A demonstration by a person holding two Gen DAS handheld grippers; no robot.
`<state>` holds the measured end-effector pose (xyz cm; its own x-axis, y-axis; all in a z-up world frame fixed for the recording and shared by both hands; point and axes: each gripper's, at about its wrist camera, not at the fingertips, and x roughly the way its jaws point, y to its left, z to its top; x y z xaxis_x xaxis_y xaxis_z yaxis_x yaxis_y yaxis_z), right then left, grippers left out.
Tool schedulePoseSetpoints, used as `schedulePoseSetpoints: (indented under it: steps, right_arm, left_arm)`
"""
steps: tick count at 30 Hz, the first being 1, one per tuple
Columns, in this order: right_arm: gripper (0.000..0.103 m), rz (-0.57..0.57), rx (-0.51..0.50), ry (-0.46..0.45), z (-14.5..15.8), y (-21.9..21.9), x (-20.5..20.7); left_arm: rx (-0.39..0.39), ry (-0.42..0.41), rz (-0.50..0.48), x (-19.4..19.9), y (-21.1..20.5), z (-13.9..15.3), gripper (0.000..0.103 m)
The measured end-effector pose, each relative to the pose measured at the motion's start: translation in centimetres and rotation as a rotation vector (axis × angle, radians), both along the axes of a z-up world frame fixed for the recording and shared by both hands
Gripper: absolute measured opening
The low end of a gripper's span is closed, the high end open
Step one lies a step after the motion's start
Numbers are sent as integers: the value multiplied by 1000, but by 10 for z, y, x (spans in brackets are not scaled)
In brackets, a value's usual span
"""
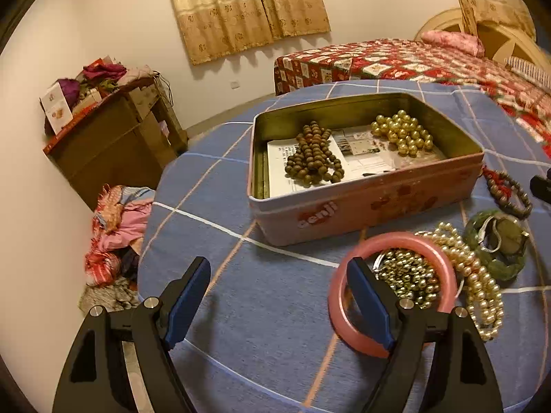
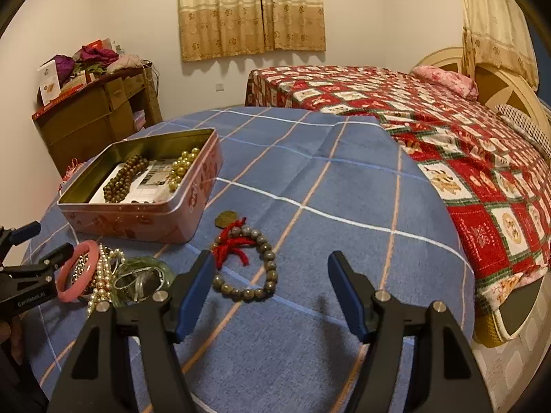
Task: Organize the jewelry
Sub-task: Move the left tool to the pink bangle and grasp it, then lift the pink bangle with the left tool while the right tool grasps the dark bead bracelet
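Note:
An open pink tin (image 1: 344,206) stands on the blue checked tablecloth and holds brown wooden beads (image 1: 311,158) and gold pearls (image 1: 403,134). My left gripper (image 1: 279,275) is open, its right finger inside a pink bangle (image 1: 344,323) that rings small gold beads (image 1: 409,275). A cream pearl strand (image 1: 478,275) and a green bangle (image 1: 502,261) lie to the right. My right gripper (image 2: 272,272) is open just before a grey bead bracelet with red tassel (image 2: 265,258). The tin (image 2: 155,220) and the pink bangle (image 2: 74,275) also show in the right wrist view.
A gold pendant (image 2: 225,218) lies beside the tin. The round table's edge curves close at left. A bed with a red quilt (image 2: 447,130) is behind, a wooden cabinet (image 1: 113,141) at left, clothes (image 1: 117,227) on the floor.

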<state>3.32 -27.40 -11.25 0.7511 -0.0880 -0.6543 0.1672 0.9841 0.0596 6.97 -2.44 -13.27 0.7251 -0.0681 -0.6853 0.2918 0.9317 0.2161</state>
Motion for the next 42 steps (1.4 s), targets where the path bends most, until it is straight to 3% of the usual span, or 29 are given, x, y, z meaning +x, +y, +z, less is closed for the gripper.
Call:
schedulePoseSetpoints:
  steps: [2,6,8,12,13,14,15,16,29,31,33,38,41,42]
  right_arm:
    - [72,-2,6,-2,0,-1,0]
    - [72,-6,16,1,-1,-2,0]
    - [72,-6,18,1,-1,-2,-1]
    - [73,-6,24,5,-2,-3,-1]
    - [73,-6,25,7,-2,-4,0]
    - [72,-5,25,8,-2,-4,0]
    - [73,-4,26,9,-2,-4,0]
    - [73,-5,25,9,-2,-3,0]
    - [70,-11,68,24,-5,-9,3]
    - [62,-8,78,58,-8,-11,8]
    - [48,0,78,93,-11,-10,14]
    - [41,23,47,172,-18,-6,27]
    - [12,33,9,179,-18,-4,27]
    - [12,41,24,173,-19,-4,25]
  left_arm:
    - [-12,4,-18,-2,-1,1,82]
    - [51,14,-50,-4,-11,-4,79]
    - [55,42,-57,-1,-12,-8,66]
    - [35,54,-87,1,-12,-10,55]
    - [34,52,-108,-1,-14,-10,44]
    - [31,52,-132,-2,-15,-11,24]
    - [24,57,-150,-4,-16,-12,13]
    - [28,54,-156,-5,-17,-12,10]
    - [-97,17,-104,-8,4,3,8]
    - [-98,5,-100,-8,4,6,8]
    - [-94,2,-98,-7,4,6,8]
    - [-104,18,-96,-6,6,2,8]
    - [-111,14,-96,-8,7,5,8]
    - [-114,10,-96,-8,7,6,8]
